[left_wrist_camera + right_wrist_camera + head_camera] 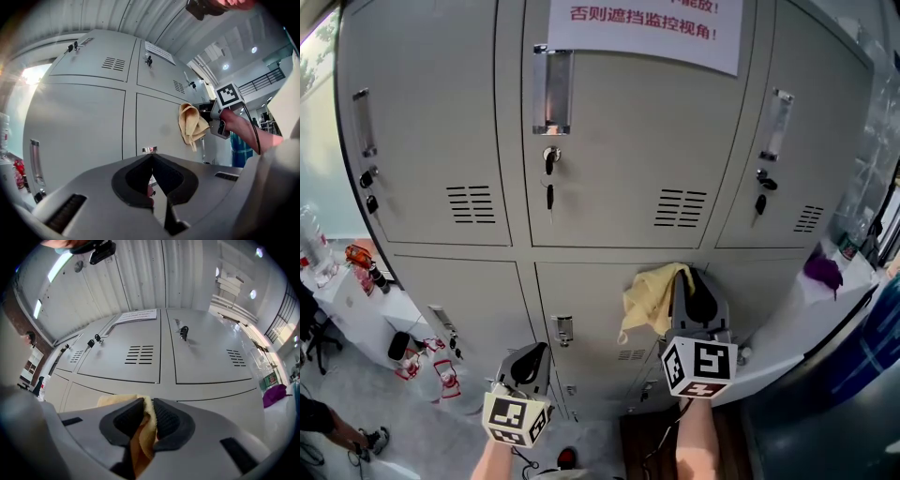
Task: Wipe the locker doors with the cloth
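The right gripper (696, 292) has the yellow cloth (650, 298) up at the lower middle locker door (586, 300), just under the seam to the upper row; whether the cloth touches the metal, I cannot tell. Its fingers (169, 417) are clenched on a bunched fold, and the rest droops loose to the left. The left gripper (530, 361) hangs lower, apart from the door; its fingers (136, 180) are pressed together on nothing. The cloth looks soft, light and limp. I judge it will crumple and drag on the paint rather than glide; a thick bunch is the right place to hold, because a thin edge could pull out. The latch (563, 330) may catch it.
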The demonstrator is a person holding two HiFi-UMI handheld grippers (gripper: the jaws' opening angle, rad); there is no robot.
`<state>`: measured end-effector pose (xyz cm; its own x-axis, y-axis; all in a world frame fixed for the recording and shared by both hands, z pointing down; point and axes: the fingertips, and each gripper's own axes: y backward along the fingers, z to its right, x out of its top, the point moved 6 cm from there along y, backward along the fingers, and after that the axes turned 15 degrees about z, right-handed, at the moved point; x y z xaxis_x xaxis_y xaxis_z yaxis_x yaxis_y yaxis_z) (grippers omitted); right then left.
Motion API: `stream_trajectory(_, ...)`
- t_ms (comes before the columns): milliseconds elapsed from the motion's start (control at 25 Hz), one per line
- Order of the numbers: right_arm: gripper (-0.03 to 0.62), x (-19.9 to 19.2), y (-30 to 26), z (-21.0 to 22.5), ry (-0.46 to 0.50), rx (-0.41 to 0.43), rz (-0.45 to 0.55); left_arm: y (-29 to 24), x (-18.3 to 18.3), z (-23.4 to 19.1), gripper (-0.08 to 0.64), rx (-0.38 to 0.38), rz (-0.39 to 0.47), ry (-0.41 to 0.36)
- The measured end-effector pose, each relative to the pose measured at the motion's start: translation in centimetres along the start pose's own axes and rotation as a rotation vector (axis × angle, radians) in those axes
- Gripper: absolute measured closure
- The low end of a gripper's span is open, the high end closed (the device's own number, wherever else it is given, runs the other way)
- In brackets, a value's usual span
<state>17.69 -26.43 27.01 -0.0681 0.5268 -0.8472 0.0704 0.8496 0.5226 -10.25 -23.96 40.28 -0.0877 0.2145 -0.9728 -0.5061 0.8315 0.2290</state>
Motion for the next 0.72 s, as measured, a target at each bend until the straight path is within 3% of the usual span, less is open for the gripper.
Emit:
stream_trajectory(400, 0.520, -0.1, 0.4, 1.5, 0.013, -0.039, -0.014, -0.3, 0.0, 0.5, 0.540, -0.019, -0.001, -0.001)
stream_trajectory(720, 0.520, 2.2, 2.8, 0.1, -0.033, 0.040, 0.069, 0.1, 0.2, 0.1, 0.540, 0.000, 0.004, -0.005)
